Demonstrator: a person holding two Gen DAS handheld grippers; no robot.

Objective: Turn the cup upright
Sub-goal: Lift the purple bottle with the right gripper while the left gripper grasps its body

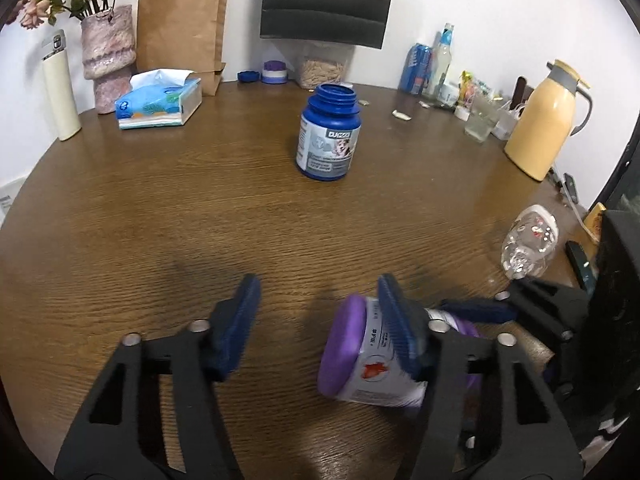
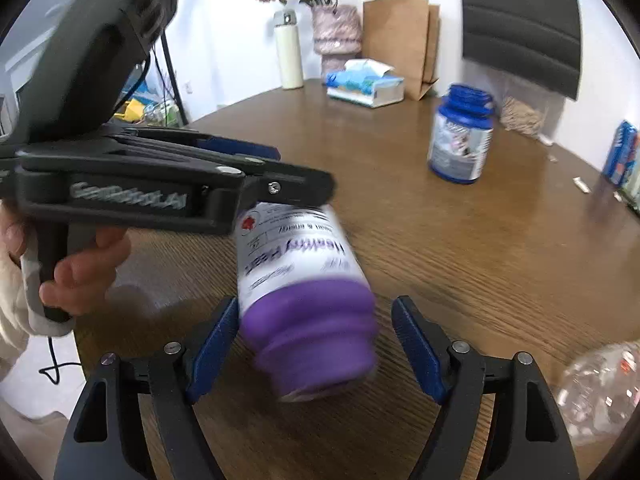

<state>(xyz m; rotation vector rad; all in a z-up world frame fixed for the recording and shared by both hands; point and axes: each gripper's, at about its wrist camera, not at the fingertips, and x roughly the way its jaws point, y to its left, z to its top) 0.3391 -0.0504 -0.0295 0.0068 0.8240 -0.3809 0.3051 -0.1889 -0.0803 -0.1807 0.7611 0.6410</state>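
A purple and white bottle lies on its side on the brown table, its open purple neck towards the right wrist camera. My right gripper is open, its blue pads either side of the neck; the left pad touches it or nearly so. My left gripper is open and empty, and its right finger lies over the bottle, whose purple base faces left. In the right wrist view the left gripper lies over the bottle's far end.
A blue open jar stands upright mid-table. A tissue box, vase, paper bag and white flask line the back left. A yellow kettle, cans and a glass stand at right. A clear plastic bottle lies near the right edge.
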